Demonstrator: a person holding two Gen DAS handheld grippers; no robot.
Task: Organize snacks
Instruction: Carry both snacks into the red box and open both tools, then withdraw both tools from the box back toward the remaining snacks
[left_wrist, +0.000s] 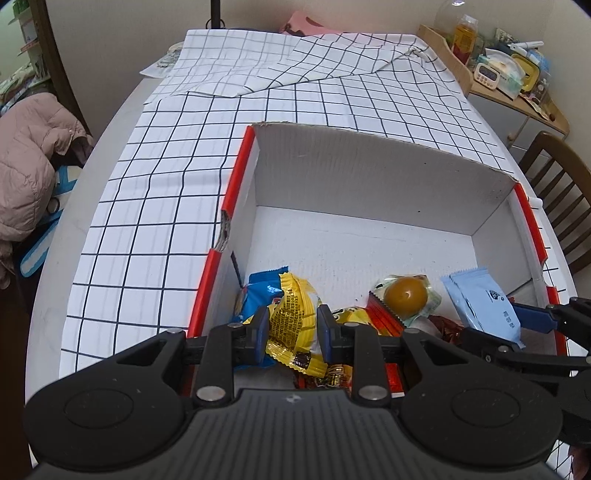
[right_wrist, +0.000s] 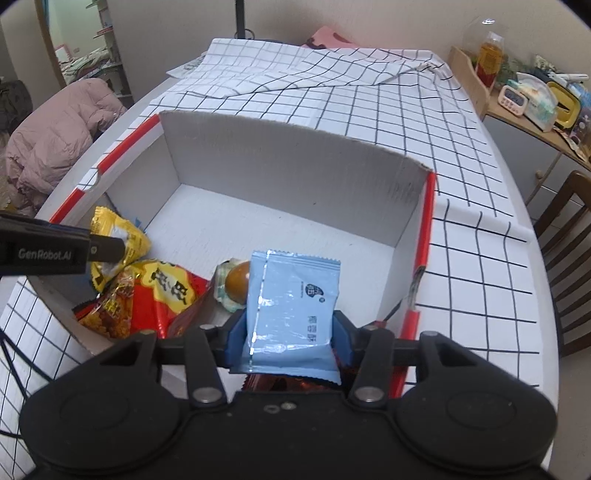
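Two hand-held claws work over a white cardboard box (right_wrist: 280, 162) with red edges on a checked bench (left_wrist: 155, 192). The left claw (left_wrist: 291, 328) pinches a yellow snack packet (left_wrist: 295, 314); the right claw (right_wrist: 288, 332) grips a pale blue packet (right_wrist: 295, 295) upright. Both hang above the near-end snack pile. The slick wrappers could slip free, or the close claws could collide.

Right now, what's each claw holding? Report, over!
Left gripper shut on yellow snack packet. Right gripper shut on light blue snack packet. Both over the cardboard box. Nothing blocking.
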